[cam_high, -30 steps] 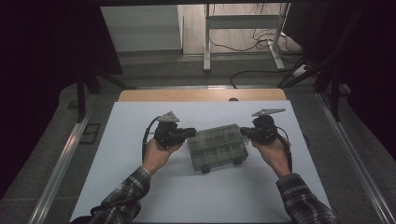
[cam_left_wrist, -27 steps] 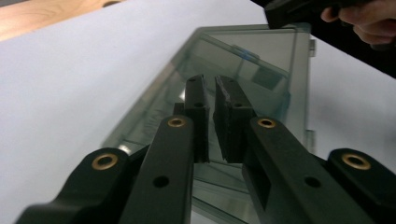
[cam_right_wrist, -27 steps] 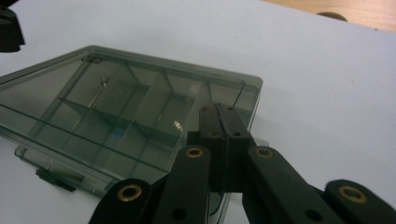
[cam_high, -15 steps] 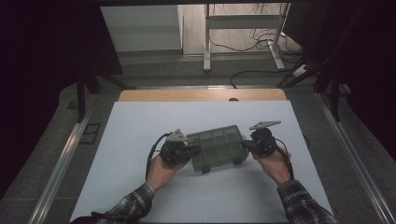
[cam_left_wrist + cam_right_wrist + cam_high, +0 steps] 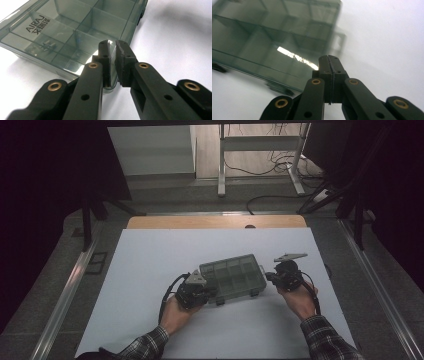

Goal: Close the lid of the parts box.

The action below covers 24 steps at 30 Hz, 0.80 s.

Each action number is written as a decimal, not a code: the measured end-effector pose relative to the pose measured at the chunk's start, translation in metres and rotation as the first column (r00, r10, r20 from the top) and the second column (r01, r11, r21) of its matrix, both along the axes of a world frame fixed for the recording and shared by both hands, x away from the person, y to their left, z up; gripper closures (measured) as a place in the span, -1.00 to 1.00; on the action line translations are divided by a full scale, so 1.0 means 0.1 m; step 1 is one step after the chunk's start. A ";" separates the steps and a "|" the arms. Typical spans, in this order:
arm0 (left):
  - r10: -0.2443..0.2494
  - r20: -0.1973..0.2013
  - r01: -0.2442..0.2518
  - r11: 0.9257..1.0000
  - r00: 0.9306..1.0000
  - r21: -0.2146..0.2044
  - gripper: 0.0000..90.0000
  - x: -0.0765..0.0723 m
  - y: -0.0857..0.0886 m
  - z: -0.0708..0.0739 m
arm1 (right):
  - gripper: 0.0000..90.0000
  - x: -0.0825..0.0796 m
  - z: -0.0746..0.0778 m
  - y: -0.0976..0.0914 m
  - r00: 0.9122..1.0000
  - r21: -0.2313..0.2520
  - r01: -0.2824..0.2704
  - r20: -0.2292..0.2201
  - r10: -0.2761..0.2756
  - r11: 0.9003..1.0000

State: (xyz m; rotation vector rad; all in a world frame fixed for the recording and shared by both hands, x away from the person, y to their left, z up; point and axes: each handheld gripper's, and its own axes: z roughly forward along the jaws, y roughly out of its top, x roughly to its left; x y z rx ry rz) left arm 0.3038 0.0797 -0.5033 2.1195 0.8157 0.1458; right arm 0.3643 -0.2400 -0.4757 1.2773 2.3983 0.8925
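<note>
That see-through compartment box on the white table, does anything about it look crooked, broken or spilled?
The compartment box lies askew, turned at an angle to the white table edges. Otherwise nothing stands out: its lid is shut, no cracks show, nothing is spilled. A few small parts sit in one compartment.

A white rectangular tabletop fronts a wooden edge strip; at twelve o'clock, grey floor, white metal desk legs, tangled black cables, dark surroundings.
</note>
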 end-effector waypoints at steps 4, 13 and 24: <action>-0.005 0.003 0.005 1.000 1.000 0.007 0.84 0.00 0.00 0.00 | 0.97 0.01 -0.14 0.02 0.998 -0.043 -0.025 -0.064 0.022 0.999; -0.003 0.002 0.003 1.000 1.000 0.024 0.83 0.02 0.05 0.02 | 0.97 -0.05 -0.19 0.05 0.993 -0.077 -0.052 -0.107 0.043 0.996; 0.029 -0.002 -0.029 0.999 1.000 0.044 0.84 0.04 0.17 0.02 | 0.97 -0.23 -0.19 0.11 0.986 -0.091 -0.111 -0.135 0.098 0.990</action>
